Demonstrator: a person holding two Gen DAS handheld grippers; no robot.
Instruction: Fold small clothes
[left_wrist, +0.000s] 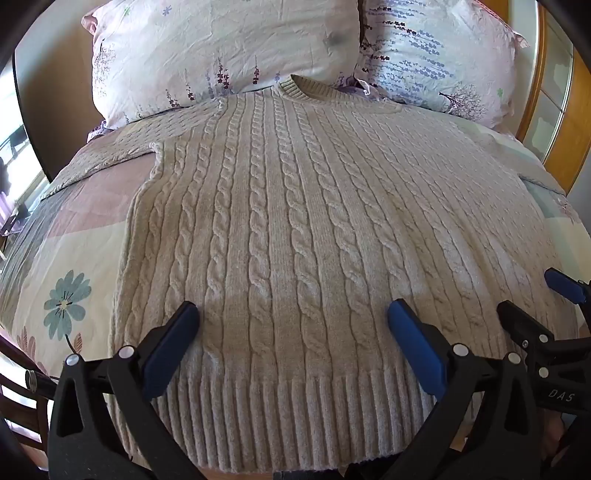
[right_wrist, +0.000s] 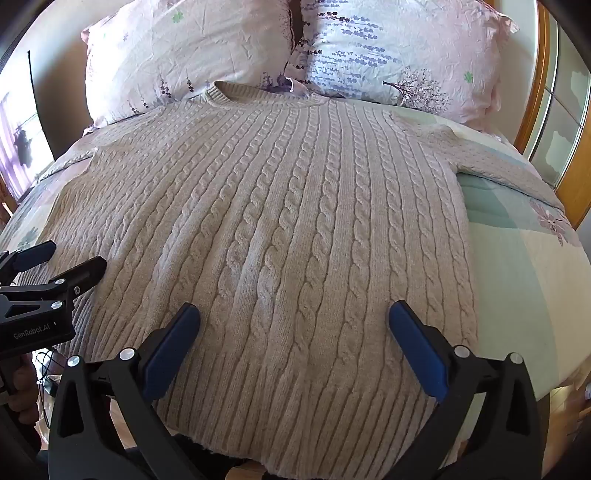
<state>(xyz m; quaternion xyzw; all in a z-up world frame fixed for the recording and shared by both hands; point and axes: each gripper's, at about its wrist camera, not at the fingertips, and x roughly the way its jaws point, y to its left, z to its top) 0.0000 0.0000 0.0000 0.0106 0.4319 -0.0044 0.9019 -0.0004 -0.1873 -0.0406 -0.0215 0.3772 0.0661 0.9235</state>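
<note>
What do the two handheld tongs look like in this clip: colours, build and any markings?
Both are matte black frames with silver rivets and blue pads inside each finger. The left tongs carry white "GenRobot.AI" lettering on the body, seen from the right wrist view; the right tongs show "DAS" on the side, seen from the left wrist view. No sleeves show.

The left black two-finger gripper with blue pads (left_wrist: 291, 314) hovers level, its jaws spread wide and holding nothing. Just beside it, the right black two-finger gripper with blue pads (right_wrist: 293, 314) hovers alongside, likewise wide apart and empty.
</note>
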